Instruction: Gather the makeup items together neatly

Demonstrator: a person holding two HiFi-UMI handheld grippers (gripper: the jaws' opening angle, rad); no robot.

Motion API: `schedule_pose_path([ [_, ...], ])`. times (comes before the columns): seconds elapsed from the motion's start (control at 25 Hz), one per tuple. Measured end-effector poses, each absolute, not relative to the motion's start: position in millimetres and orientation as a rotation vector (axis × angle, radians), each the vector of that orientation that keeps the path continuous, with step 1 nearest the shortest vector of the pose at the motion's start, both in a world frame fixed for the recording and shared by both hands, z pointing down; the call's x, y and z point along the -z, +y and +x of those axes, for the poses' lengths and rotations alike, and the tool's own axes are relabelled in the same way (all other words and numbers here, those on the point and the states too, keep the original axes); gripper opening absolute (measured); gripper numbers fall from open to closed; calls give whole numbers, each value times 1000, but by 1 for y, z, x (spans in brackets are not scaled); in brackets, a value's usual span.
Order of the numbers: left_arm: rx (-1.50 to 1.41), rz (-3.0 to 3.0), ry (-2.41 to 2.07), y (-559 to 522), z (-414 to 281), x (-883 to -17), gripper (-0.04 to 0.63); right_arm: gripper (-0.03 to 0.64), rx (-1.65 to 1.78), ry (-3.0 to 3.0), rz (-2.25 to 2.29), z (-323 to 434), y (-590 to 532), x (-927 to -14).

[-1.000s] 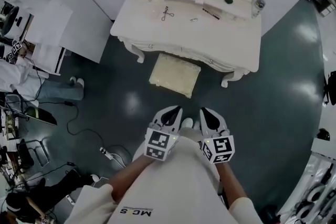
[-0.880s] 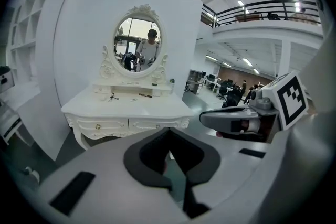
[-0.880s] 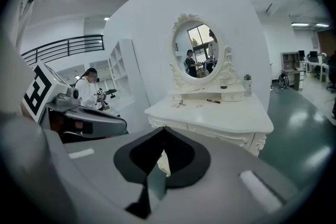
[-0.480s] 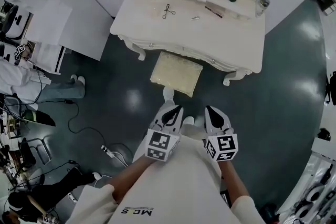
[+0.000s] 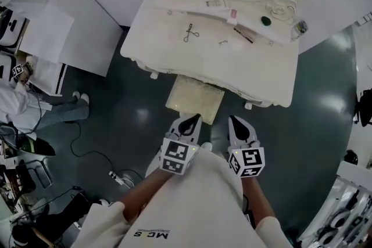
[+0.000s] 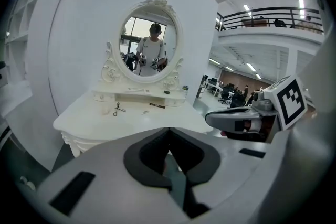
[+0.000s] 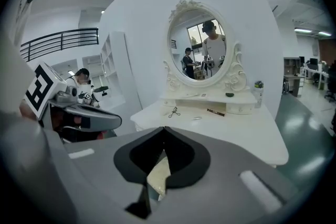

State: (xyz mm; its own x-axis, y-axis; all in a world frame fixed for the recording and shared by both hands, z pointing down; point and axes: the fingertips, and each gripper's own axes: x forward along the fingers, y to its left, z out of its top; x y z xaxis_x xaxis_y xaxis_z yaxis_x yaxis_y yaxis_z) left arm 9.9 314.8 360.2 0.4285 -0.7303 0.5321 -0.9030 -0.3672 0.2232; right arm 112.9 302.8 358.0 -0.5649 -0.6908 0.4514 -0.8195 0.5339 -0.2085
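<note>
The makeup items lie on the white vanity [image 5: 174,49] under its oval mirror: a dark eyelash curler [image 5: 190,32], a small metal clip [image 5: 222,42], a dark stick [image 5: 243,35], a white tube [image 5: 216,3] on the raised shelf, a dark round pot [image 5: 265,21] and a small bottle [image 5: 300,27]. My left gripper [image 5: 187,124] and right gripper [image 5: 239,128] hang side by side over the floor, well short of the vanity. Both are shut with nothing in them. The right gripper view shows the curler [image 7: 174,112], stick [image 7: 216,112] and bottle [image 7: 258,87] ahead.
A cream padded stool [image 5: 195,99] stands between me and the vanity front. White panels [image 5: 64,32] stand to the left. Cables and a power strip [image 5: 115,174] lie on the dark floor at lower left, near a seated person [image 5: 35,107].
The vanity and stool have come closer and lower in the head view. Both grippers stay shut and keep their place in front of the body.
</note>
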Motion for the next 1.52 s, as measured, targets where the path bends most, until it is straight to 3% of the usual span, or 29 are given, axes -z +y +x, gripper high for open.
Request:
schedule_pose_path([
  [0.84, -542, 2214, -1277, 150, -67, -378, 9, 3, -566, -2388, 1302, 49, 145, -355],
  [1.52, -571, 2055, -1427, 91, -56, -418, 9, 3, -599, -2479, 1164, 40, 96, -387],
])
